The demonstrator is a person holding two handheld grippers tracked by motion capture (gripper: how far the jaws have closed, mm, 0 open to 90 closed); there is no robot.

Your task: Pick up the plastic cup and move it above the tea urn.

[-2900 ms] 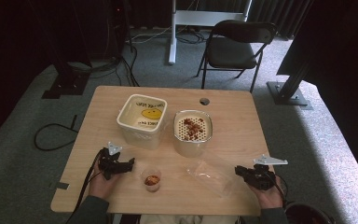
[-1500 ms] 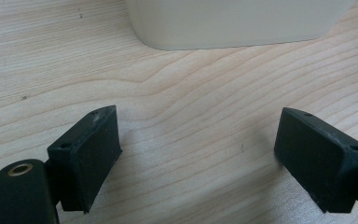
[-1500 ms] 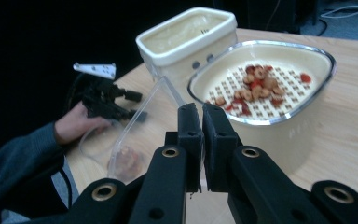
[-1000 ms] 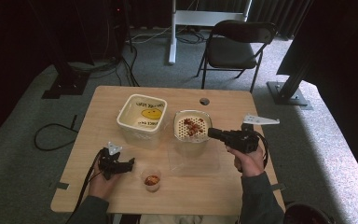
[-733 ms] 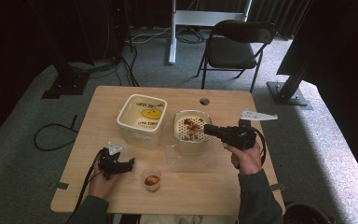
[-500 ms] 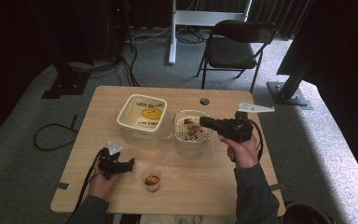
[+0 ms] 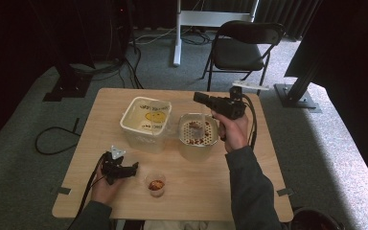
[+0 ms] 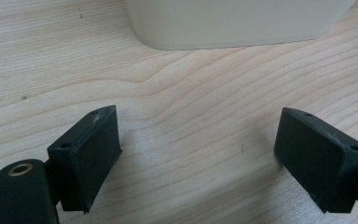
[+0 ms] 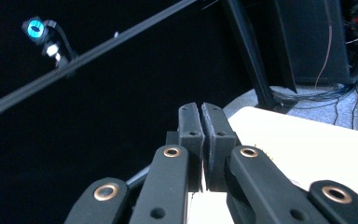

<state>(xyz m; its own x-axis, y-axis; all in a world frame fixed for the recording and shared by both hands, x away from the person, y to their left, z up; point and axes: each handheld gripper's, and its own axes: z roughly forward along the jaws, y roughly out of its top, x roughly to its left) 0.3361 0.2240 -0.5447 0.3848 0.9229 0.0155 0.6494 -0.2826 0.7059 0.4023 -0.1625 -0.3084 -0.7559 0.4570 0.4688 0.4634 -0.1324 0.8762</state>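
While the left gripper [image 7: 133,167] rests low at the near-left of the pale wooden table [image 7: 211,196], its jaws wide apart and empty over bare wood [image 8: 198,154], the right gripper [image 7: 197,97] has swung in from the table's near-right edge and risen. It now hangs above the far rim of the round clear bowl with a white perforated insert [image 7: 196,152]. Its jaws are pressed together [image 9: 201,112]; whether anything thin is pinched between them I cannot tell.

That shift suggests the work now centres on the bowl, which stands mid-table with reddish pieces lying in the insert.

Just beside the left gripper stands a small clear plastic cup of reddish bits [image 7: 156,184], untouched. Farther back, the cream square plastic tub with a yellow smiley face [image 7: 146,122] sits just left of the bowl, crowding any move from that side. Beyond the table stands a black folding chair [image 7: 242,43].
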